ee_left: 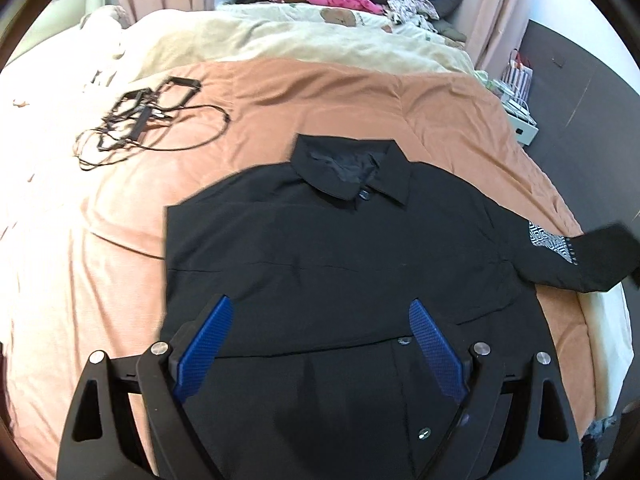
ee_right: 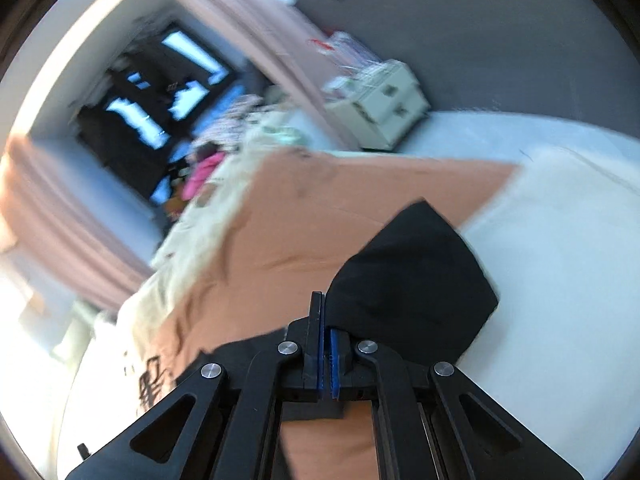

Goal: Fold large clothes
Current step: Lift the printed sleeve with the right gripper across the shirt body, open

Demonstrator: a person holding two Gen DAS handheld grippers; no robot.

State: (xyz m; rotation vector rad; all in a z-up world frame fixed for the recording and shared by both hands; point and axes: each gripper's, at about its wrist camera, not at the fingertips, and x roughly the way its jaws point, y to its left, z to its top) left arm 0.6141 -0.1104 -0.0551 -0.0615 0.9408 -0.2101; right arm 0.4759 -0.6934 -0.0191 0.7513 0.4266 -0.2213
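Plainly, the black shirt (ee_left: 340,264) lies front-up on the orange blanket (ee_left: 240,120), collar (ee_left: 352,172) toward twelve o'clock and hem toward six, buttons running down its middle; its edge at nine o'clock is a straight vertical line with no sleeve showing beyond it, so that side looks already folded in — a judgement from the outline, since the tucked part itself is hidden. At three o'clock the other sleeve (ee_left: 580,256), the one with a white patterned patch, sticks out past the body, its cuff raised and blurred; in the right wrist view the right gripper (ee_right: 326,320) has its blue pads pressed together on black cloth (ee_right: 412,276), which I take to be that same sleeve, held above the blanket's corner and the pale sheet (ee_right: 560,260).

The left gripper (ee_left: 320,320) hovers over the lower chest with its jaws wide apart and nothing between them; whether it touches the fabric cannot be told.

So the work seems roughly a third done: one side in, the second sleeve in hand but not yet laid across; the crosswise fold of hem toward collar is left.

Outward, a tangle of black cables (ee_left: 140,120) lies at ten o'clock, well apart from the shirt; a cream duvet (ee_left: 280,44) lies beyond at twelve — both clear of the folding.
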